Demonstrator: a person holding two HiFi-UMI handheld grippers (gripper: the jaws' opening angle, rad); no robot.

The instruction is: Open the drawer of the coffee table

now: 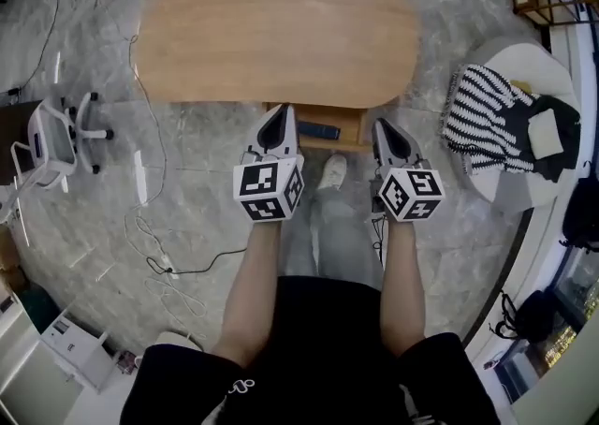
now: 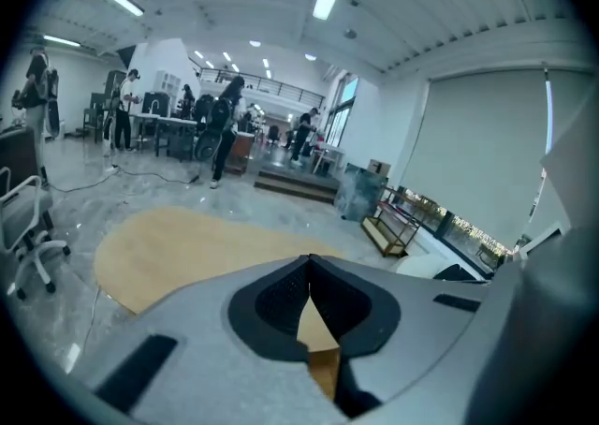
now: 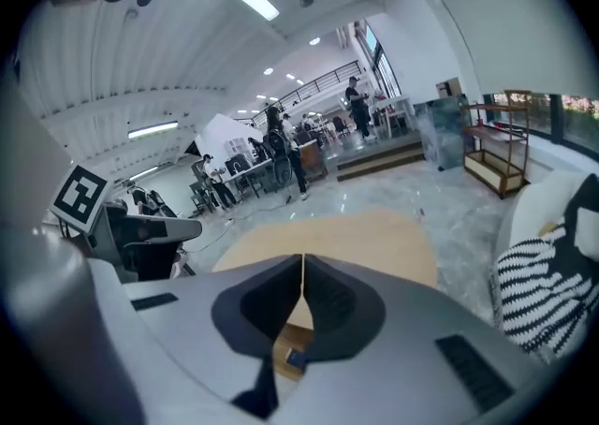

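The left gripper (image 1: 280,112) had its jaws pressed together at the tips with nothing between them. The right gripper (image 1: 382,125) was the same, closed and empty. Both were held up in front of the person, side by side and apart, and touched nothing. The drawer (image 1: 344,120) stood pulled out from under the near edge of the oval table (image 1: 281,30). In the head view it showed between the two grippers, with a dark object (image 1: 318,130) lying inside. A striped cloth (image 1: 482,119) lay on a seat to the right.
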